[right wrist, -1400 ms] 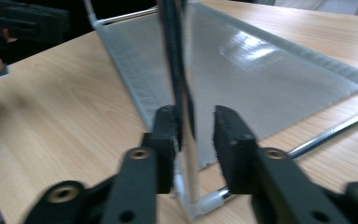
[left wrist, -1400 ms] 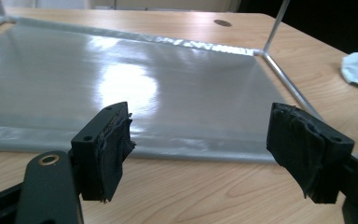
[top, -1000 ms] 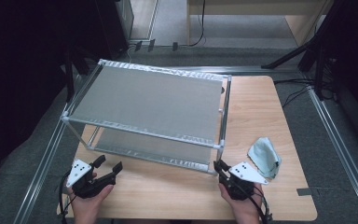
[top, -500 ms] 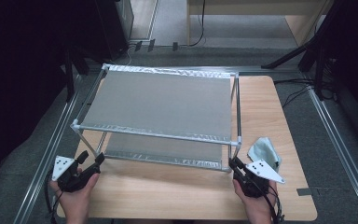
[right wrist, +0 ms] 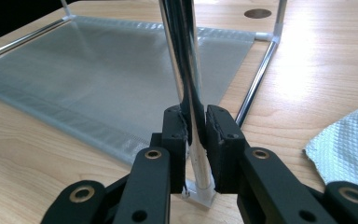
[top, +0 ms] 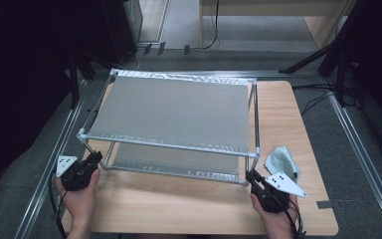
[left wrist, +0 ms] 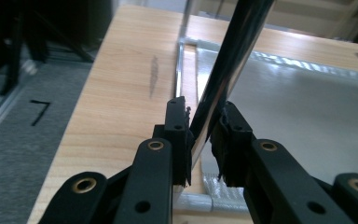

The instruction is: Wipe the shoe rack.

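Your left gripper (top: 93, 160) squeezes the front left leg (left wrist: 223, 70) of the rack (top: 171, 112), and your right gripper (top: 253, 179) squeezes the front right leg (right wrist: 186, 70). Up close, both pairs of jaws pinch shiny poles. The rack stands mid-table. A cloth (top: 282, 162) lies just beside your right gripper on the wooden table (top: 179, 209), above grey floor.

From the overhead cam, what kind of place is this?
Probably a lab or test workspace: a wooden table between metal floor rails, cables on grey carpet, and a two-tier shelf rack being handled.
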